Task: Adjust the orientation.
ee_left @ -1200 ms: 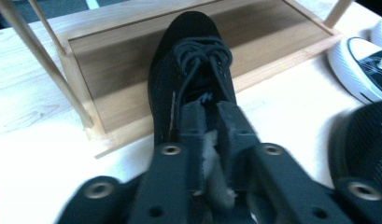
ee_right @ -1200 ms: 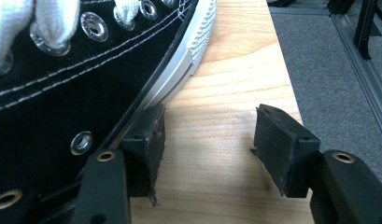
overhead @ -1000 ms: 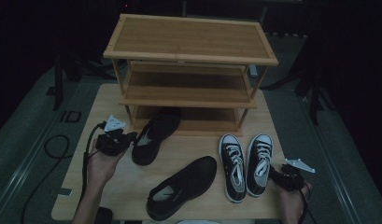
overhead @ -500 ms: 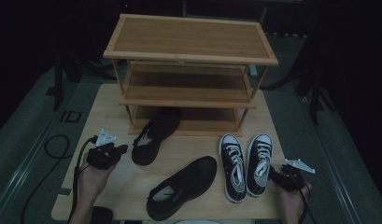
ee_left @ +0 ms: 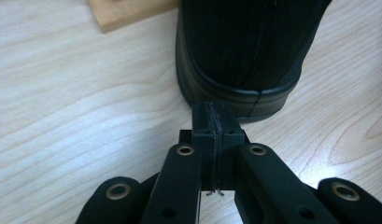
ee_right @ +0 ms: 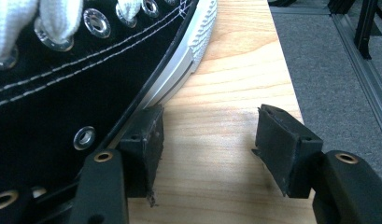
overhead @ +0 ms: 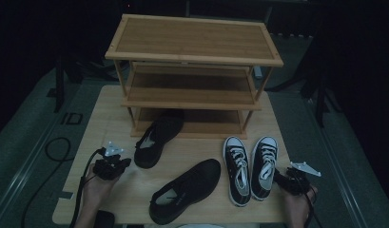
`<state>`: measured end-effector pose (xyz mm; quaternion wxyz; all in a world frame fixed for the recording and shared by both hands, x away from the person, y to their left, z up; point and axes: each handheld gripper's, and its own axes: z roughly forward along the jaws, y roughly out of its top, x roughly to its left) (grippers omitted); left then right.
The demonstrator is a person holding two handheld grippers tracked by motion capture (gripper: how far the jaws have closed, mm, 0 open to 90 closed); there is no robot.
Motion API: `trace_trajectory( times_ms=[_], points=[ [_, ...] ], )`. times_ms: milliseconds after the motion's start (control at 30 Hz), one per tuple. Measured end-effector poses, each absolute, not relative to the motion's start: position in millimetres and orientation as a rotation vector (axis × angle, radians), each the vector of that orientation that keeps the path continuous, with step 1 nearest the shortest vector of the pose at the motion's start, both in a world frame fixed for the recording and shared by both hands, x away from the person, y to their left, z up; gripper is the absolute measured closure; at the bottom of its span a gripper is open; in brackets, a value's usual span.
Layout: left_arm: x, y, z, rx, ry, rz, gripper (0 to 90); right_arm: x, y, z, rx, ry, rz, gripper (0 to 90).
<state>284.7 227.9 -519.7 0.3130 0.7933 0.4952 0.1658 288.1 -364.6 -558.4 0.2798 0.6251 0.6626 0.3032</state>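
Lower left, the left hand-held gripper [overhead: 117,164] (jaws together) has backed off the black slip-on [overhead: 156,138]; lower right, the right hand-held gripper [overhead: 283,179], jaws apart, stays beside the sneaker [overhead: 263,166].

Light wooden desk [overhead: 111,118] carries a three-tier wooden shoe rack [overhead: 194,71], two black slip-on shoes [overhead: 159,137] [overhead: 185,190] and a pair of black-and-white laced sneakers [overhead: 251,166] standing side by side.

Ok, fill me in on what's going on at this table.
A person holds a gripper in each hand beside shoes laid out before a wooden shoe rack. The left gripper, jaws shut on nothing, sits just behind the heel of a black slip-on shoe. The right gripper is open, one jaw against the side of a black lace-up sneaker. Neither shoe is gripped.
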Motion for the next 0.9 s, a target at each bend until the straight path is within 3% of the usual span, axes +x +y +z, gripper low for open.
trace_trajectory(
  times_ms=[900],
  points=[
    [287, 211, -534, 2.131, 1.29, 0.407, 88.9, 289, -365, -558, 1.675, 1.782, 0.816, 41.0]
  ],
)
